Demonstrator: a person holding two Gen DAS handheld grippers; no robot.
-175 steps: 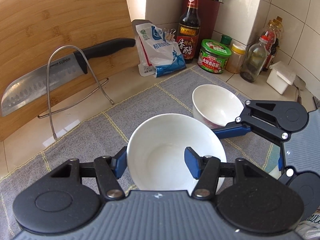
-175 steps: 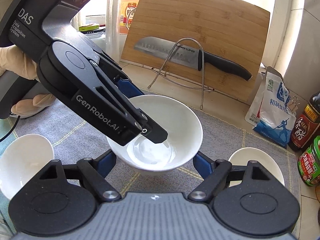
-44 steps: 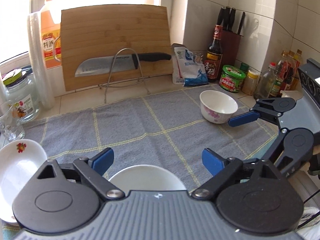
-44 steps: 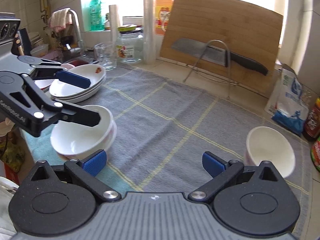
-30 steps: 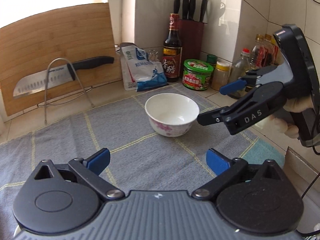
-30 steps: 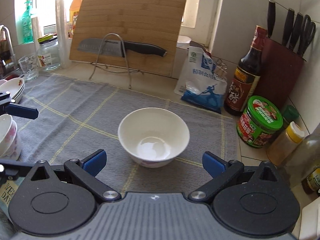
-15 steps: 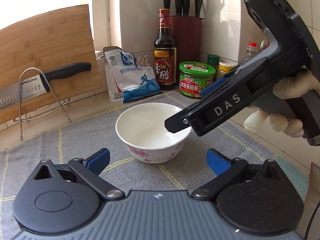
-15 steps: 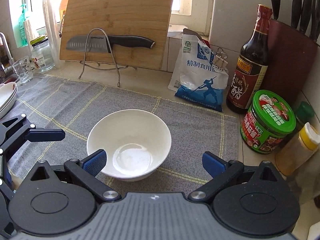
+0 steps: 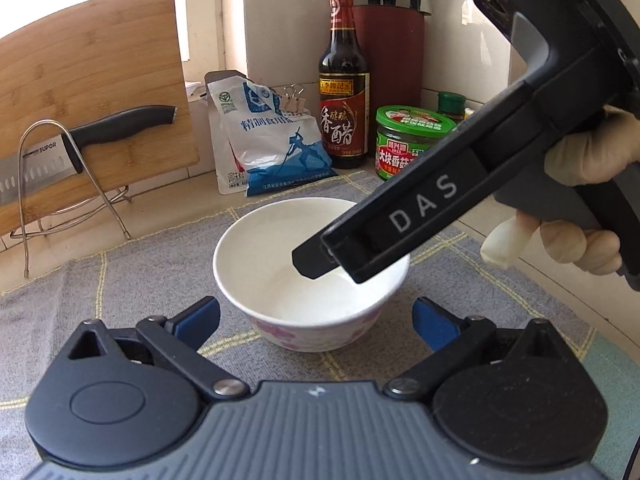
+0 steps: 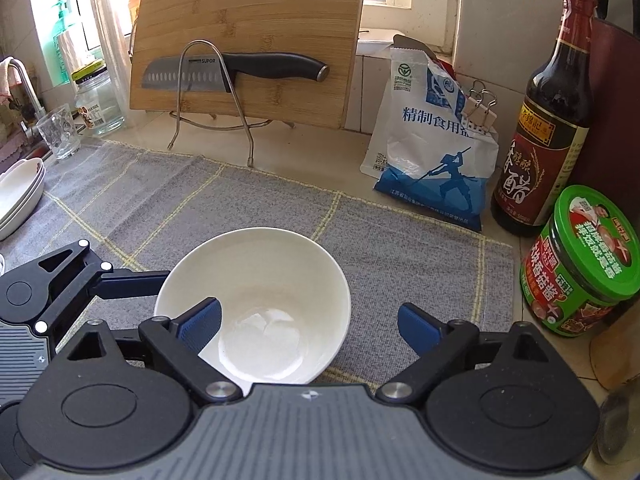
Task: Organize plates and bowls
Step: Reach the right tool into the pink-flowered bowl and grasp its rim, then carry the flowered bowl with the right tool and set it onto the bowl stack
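A white bowl [image 9: 280,264] with pink flowers on its outside sits on the grey checked cloth [image 9: 132,284]. It also shows in the right wrist view [image 10: 264,280]. My left gripper [image 9: 316,318] is open, its blue pads on either side of the bowl's near rim, apart from it. My right gripper [image 10: 308,322] is open and straddles the bowl's right rim: the left finger [image 10: 198,322] is inside the bowl, the right one outside. In the left wrist view the right gripper reaches down into the bowl [image 9: 320,260]. A stack of white plates [image 10: 18,196] lies at the far left.
Behind the cloth stand a salt bag [image 10: 432,160], a vinegar bottle [image 10: 548,128], a green-lidded jar [image 10: 580,260] and a bamboo board [image 10: 248,36] with a knife [image 10: 236,70] on a wire rack. A glass [image 10: 60,132] and glass jar [image 10: 96,100] stand at the left.
Both grippers have closed in on the bowl. The right gripper's left finger has dipped inside it. The left gripper has come nearer to its near rim.
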